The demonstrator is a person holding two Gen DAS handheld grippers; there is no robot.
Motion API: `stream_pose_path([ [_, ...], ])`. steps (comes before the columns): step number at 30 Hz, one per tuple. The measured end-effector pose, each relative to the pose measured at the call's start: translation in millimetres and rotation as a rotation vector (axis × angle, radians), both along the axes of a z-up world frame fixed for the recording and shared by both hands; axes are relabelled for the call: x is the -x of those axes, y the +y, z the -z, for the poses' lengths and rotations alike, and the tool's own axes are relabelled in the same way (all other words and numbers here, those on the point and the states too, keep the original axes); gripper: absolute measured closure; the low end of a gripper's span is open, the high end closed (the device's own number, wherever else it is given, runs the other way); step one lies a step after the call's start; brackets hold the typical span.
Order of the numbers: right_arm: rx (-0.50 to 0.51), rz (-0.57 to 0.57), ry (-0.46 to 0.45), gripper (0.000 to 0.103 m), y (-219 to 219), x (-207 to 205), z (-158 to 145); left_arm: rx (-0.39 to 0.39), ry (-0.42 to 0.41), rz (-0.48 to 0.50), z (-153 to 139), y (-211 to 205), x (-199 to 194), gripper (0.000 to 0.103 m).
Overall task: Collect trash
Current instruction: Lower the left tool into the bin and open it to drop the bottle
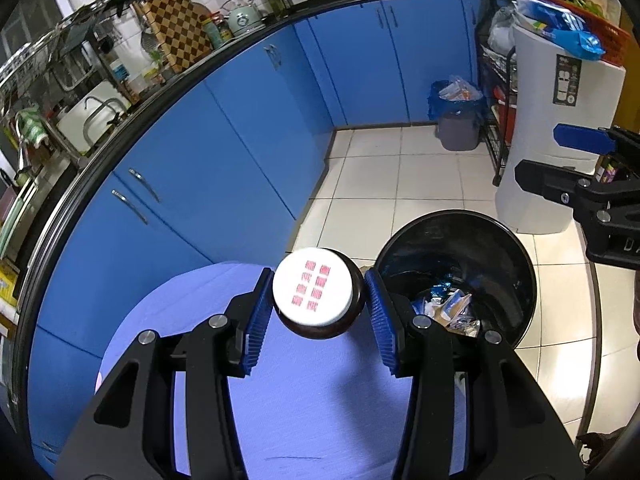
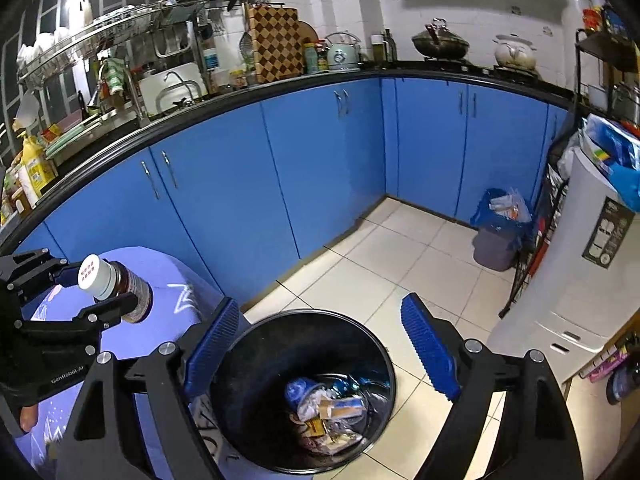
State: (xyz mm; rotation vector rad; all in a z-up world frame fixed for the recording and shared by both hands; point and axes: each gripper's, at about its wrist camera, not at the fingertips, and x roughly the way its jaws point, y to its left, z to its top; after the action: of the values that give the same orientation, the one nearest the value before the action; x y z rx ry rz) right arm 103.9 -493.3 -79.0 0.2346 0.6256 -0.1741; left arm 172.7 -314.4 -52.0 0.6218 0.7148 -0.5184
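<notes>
Bottle [image 1: 318,294] between pads of left gripper [image 1: 318,300], above edge of cloth-covered table [image 1: 320,400]. Bin [image 2: 304,392] on floor just right of table; wrappers [image 2: 332,408] inside. Right gripper [image 2: 320,352] over bin, nothing between pads. Second bin [image 2: 498,232] in far corner, against cabinets [image 2: 320,160], left of rack [image 2: 536,240].

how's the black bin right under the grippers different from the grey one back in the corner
The black bin stands close, beside the purple-covered table, while the grey bin stands far off in the corner by the blue cabinets. The black bin's trash lies low at its bottom; the grey bin's rises above its rim. The grey bin has a blue liner, the black bin a dark one. Both are round, open-topped and hold wrappers.
</notes>
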Motion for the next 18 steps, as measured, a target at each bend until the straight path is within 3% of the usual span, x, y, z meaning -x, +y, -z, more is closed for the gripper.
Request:
stream_pose_path([
  [18,-0.010,0.079,-0.005,0.022,-52,38,16,-0.050,-0.024,0.132,11,-80,22,0.055],
])
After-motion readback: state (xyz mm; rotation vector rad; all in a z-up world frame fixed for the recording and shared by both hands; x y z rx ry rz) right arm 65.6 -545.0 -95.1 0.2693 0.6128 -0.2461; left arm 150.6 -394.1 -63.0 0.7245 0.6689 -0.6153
